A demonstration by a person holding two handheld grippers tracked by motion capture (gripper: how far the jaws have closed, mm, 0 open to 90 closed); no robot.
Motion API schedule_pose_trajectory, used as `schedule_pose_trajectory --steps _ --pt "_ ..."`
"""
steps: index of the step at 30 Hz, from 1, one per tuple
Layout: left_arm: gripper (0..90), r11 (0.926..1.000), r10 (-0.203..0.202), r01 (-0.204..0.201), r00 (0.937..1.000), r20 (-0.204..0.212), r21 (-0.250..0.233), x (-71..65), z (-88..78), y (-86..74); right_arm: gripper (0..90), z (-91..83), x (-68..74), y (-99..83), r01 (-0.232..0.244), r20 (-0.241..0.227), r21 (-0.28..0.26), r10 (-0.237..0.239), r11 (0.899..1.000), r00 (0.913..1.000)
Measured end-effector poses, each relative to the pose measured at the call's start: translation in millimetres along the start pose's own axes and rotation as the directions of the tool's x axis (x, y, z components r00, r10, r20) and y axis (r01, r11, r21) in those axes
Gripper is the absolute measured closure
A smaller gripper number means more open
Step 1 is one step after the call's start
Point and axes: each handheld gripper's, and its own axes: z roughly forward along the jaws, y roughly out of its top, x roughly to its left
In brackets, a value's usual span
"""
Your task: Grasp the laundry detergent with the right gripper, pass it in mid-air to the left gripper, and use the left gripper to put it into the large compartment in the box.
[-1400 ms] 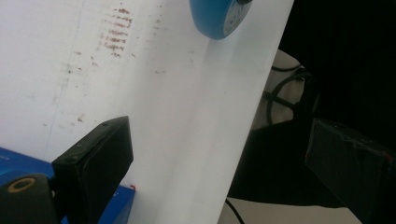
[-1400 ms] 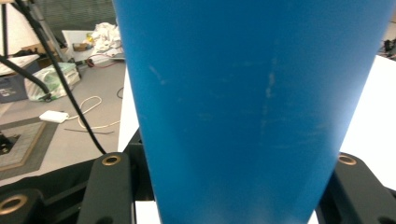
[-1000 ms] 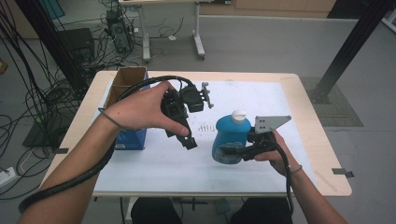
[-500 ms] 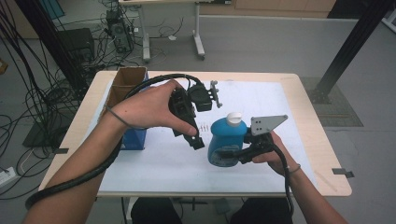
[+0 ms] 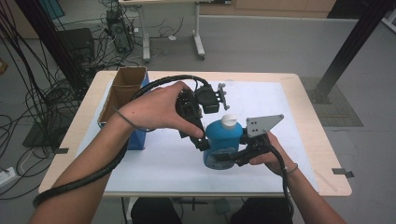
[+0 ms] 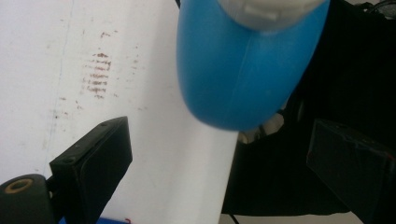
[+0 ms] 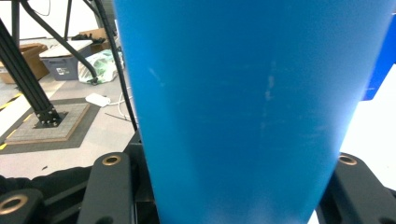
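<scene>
The right gripper has the blue plastic bottle with the white cap clamped between its black jaws, and in the right gripper view you can see that smooth blue wall wedged tight from one jaw to the other, pads pressed on both sides. The bottle is held above the white paper sheet that covers the light wooden table, near the person's edge and a little right of centre, tilted so its cap leans away toward the far side. The grey three-cornered plate on the right gripper sits just to the right of the cap. Over to the left gripper: its tips are right at the bottle's left shoulder in the high view, the left hand wrapped over its body, the thick black cable looping back along the forearm. In the left gripper view the two black jaws stand wide apart, nothing between them, and the blue bottle hangs ahead of them with its white cap at the top edge; faint brown smudges mark the paper beneath. Whether the left jaw tip actually touches the bottle is hard to tell. An open brown cardboard box with a blue side stands at the table's left.
</scene>
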Motion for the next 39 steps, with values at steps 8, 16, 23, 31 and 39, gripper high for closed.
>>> schedule_pose_trajectory --steps 8,16,23,31,39 --pt "7.2 0.9996 0.024 -0.024 0.9997 -0.001 -0.015 -5.5 0.8 6.3 43.4 6.3 4.3 5.1 0.014 -0.022 0.004 -0.014 1.000 0.9997" --pt "7.3 0.9986 0.048 -0.048 0.9986 0.020 -0.020 -10.3 6.5 14.4 43.4 13.2 6.9 6.7 0.019 -0.036 0.014 -0.019 1.000 0.9992" --pt "7.3 0.9981 0.062 -0.062 0.9977 0.026 -0.007 -14.0 12.3 21.9 43.4 18.2 9.2 7.9 0.025 -0.051 0.022 -0.024 0.999 0.9984" --pt "7.3 0.9975 0.071 -0.071 0.9969 0.033 0.000 -15.0 15.1 25.3 43.3 19.9 10.1 7.6 0.022 -0.060 0.023 -0.020 0.999 0.9980" --pt "7.4 0.9973 0.073 -0.073 0.9968 0.032 0.004 -15.2 14.5 26.1 43.3 19.6 10.0 7.5 0.022 -0.061 0.022 -0.021 1.000 0.9979"
